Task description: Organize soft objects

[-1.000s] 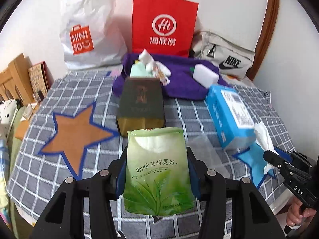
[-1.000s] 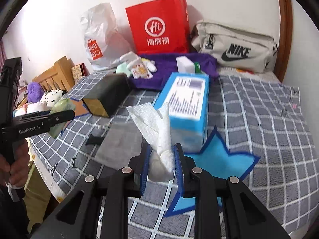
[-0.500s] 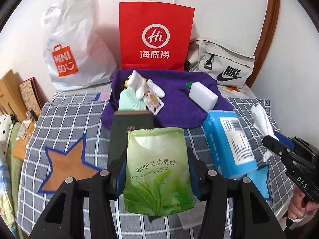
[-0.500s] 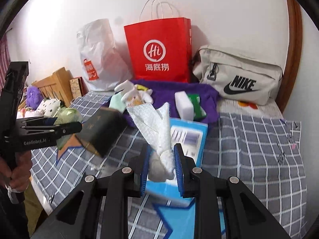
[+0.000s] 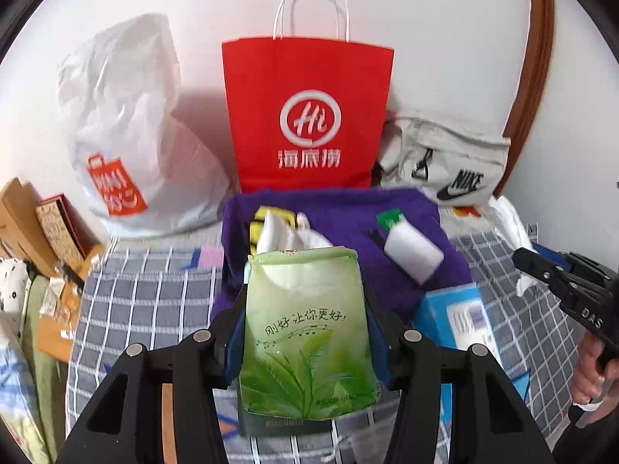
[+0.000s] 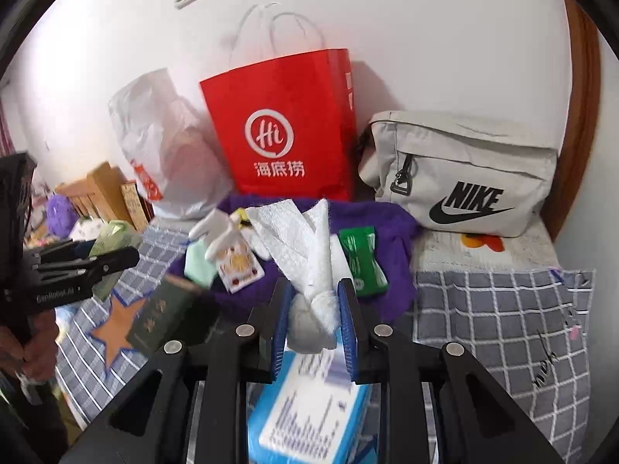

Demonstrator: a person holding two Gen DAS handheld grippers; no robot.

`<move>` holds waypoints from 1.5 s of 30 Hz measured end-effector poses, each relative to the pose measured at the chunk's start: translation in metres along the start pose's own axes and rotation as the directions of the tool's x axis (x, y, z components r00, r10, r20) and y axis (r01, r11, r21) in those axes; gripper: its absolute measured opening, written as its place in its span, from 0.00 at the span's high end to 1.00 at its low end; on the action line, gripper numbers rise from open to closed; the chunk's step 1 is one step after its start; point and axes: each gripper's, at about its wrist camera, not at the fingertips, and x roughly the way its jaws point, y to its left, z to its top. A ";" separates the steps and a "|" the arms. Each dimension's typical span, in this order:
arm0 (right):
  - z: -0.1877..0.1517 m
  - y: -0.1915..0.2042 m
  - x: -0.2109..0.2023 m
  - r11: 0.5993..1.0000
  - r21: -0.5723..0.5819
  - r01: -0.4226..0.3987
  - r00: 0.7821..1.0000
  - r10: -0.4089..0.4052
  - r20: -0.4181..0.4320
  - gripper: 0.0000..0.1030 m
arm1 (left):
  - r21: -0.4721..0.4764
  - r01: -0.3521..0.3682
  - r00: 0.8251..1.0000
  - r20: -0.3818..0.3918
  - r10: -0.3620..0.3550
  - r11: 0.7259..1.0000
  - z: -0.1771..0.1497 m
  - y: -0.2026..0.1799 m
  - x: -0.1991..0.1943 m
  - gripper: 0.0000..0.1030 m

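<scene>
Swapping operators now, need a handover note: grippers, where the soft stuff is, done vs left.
Left gripper: jaws shut on green tissue pack, held in the air.
Right gripper: jaws shut on white tissue, above blue tissue box.
Purple towel by the red bag already holds a white sponge, green packet and small items.
Done: both picked up. Left: set both down, probably on the towel.

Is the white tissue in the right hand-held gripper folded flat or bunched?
Bunched: the white tissue is pinched in the right hand-held gripper, fanning out above.
</scene>
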 end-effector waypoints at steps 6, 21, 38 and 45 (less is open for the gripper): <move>0.033 -0.011 0.030 1.000 -0.004 0.015 1.000 -0.016 -0.021 0.76 | 0.012 0.005 1.000 0.016 -0.005 1.000 0.031 -0.002 0.017 0.51; 0.075 -0.022 0.094 0.999 -0.046 0.028 0.999 -0.029 -0.014 0.76 | -0.010 0.033 0.999 -0.013 -0.033 0.999 0.064 0.014 0.089 0.51; 0.046 -0.064 0.180 0.996 -0.061 0.070 0.961 -0.084 -0.264 0.76 | -0.016 0.044 0.989 -0.138 -0.046 0.999 0.050 0.028 0.148 0.51; 0.031 -0.058 0.206 0.994 -0.094 0.052 0.937 -0.082 -0.338 0.76 | -0.014 0.054 0.986 -0.157 -0.056 0.998 0.049 0.028 0.154 0.51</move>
